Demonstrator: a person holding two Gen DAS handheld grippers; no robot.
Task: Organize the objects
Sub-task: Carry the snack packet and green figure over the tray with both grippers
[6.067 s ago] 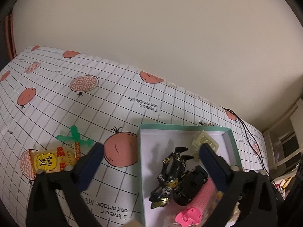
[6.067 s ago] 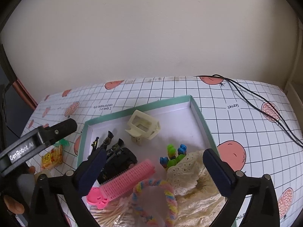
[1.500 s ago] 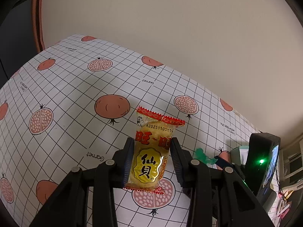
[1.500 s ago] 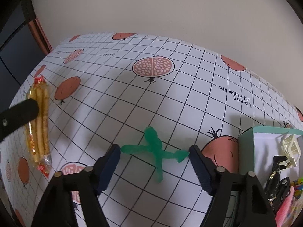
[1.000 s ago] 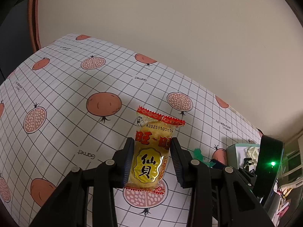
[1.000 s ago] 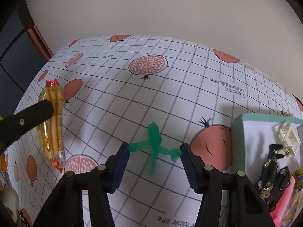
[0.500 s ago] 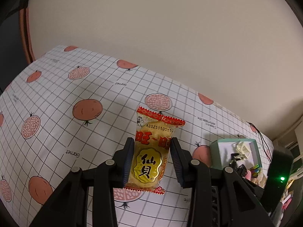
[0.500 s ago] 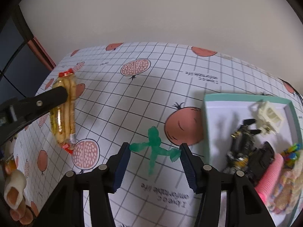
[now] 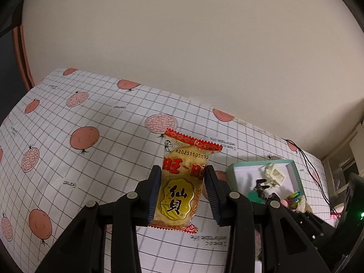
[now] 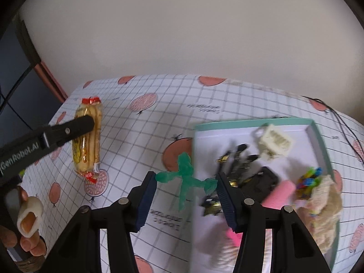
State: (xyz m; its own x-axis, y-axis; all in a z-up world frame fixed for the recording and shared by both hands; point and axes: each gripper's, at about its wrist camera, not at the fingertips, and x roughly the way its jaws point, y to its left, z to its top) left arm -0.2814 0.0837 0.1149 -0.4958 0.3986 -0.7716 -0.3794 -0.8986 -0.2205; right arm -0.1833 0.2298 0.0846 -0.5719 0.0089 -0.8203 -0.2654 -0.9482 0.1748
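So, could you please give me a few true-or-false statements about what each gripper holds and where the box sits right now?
1. The left gripper is shut on the snack packet. True.
2. The right gripper is empty. False: it holds the green figure.
3. The snack packet lies in the teal box. False: it is held in the air.
4. A cream hair clip lies in the teal box. True.

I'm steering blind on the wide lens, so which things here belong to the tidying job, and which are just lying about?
Job:
- left gripper, shut on the snack packet
- right gripper, shut on the green figure
- teal box, holding the cream clip, pink roller and other bits

Lying about:
- black cable on the tablecloth
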